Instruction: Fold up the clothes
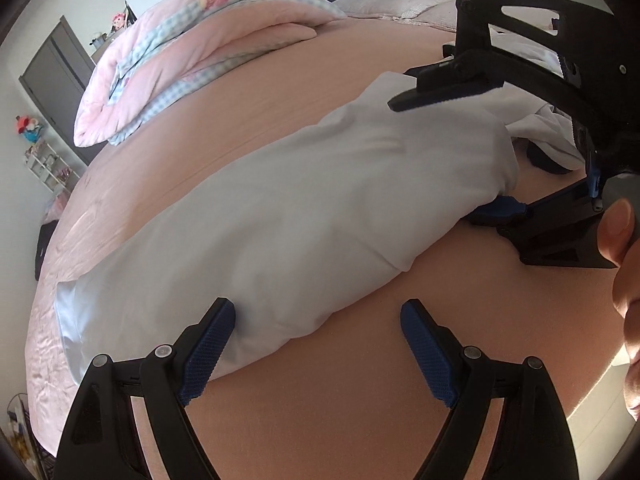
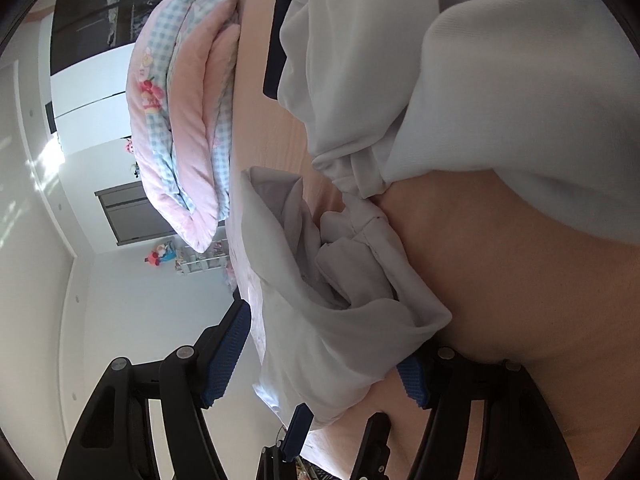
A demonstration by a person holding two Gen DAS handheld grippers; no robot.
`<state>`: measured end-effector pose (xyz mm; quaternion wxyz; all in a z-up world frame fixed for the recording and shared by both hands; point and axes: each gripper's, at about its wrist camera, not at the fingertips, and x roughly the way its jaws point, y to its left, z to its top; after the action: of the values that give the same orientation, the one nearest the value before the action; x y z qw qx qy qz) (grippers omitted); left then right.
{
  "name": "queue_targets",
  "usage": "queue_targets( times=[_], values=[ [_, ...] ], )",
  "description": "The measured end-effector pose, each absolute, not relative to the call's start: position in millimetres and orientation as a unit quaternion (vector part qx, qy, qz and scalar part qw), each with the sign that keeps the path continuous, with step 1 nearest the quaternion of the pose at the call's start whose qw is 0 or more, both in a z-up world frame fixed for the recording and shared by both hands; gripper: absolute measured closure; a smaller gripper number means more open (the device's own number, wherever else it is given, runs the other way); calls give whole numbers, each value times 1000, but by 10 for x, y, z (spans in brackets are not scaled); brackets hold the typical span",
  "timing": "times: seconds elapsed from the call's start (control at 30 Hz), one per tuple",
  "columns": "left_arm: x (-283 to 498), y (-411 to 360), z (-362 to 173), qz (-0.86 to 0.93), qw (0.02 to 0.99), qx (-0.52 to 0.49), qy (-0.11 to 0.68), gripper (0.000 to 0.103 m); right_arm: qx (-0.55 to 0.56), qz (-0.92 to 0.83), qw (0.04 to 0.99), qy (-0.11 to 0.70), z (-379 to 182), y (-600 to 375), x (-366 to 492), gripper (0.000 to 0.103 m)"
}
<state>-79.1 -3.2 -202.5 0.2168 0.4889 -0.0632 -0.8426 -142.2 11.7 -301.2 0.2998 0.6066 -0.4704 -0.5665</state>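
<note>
A white garment (image 1: 280, 216), folded into a long band, lies across the pink bed sheet (image 1: 400, 380). My left gripper (image 1: 318, 344) is open at its near long edge; the left pad (image 1: 208, 352) touches the cloth and the right pad stands over bare sheet. My right gripper (image 1: 436, 160) straddles the band's right end, one finger above it and the blue pad (image 1: 500, 208) below. In the right wrist view the garment's bunched end (image 2: 340, 320) sits between the open right gripper's (image 2: 320, 364) fingers, one pad apart from the cloth. The left gripper (image 2: 336, 424) shows at the bottom.
A folded pink and blue checked quilt (image 1: 192, 60) lies at the back of the bed. More loose white clothes (image 2: 460, 60) are heaped beyond the band's right end. A person's hand (image 1: 616, 228) holds the right gripper. A shelf with toys (image 1: 44, 160) stands left of the bed.
</note>
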Motion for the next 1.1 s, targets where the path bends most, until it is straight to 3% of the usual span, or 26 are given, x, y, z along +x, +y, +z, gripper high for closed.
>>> queue_targets(
  times=[0.03, 0.1, 0.13, 0.57, 0.73, 1.1],
  values=[
    [-824, -30, -2013, -843, 213, 489, -68, 18, 612, -569, 289, -467, -3039, 136, -1407, 54],
    [-885, 12, -1990, -843, 207, 487, -91, 18, 618, -575, 276, -460, -3114, 164, -1380, 87],
    [-912, 60, -1980, -843, 203, 485, -112, 18, 612, -576, 285, -460, -3124, 171, -1373, 89],
    [-1062, 464, -2161, -823, 175, 458, -287, 13, 601, -570, 314, -464, -3154, 187, -1375, 89],
    [-1210, 292, -2159, -821, 170, 461, -292, 1, 605, -561, 317, -468, -3165, 194, -1391, 89],
    [-1371, 277, -2222, -816, 185, 448, -314, 0, 606, -554, 316, -475, -3196, 253, -1359, 89]
  ],
)
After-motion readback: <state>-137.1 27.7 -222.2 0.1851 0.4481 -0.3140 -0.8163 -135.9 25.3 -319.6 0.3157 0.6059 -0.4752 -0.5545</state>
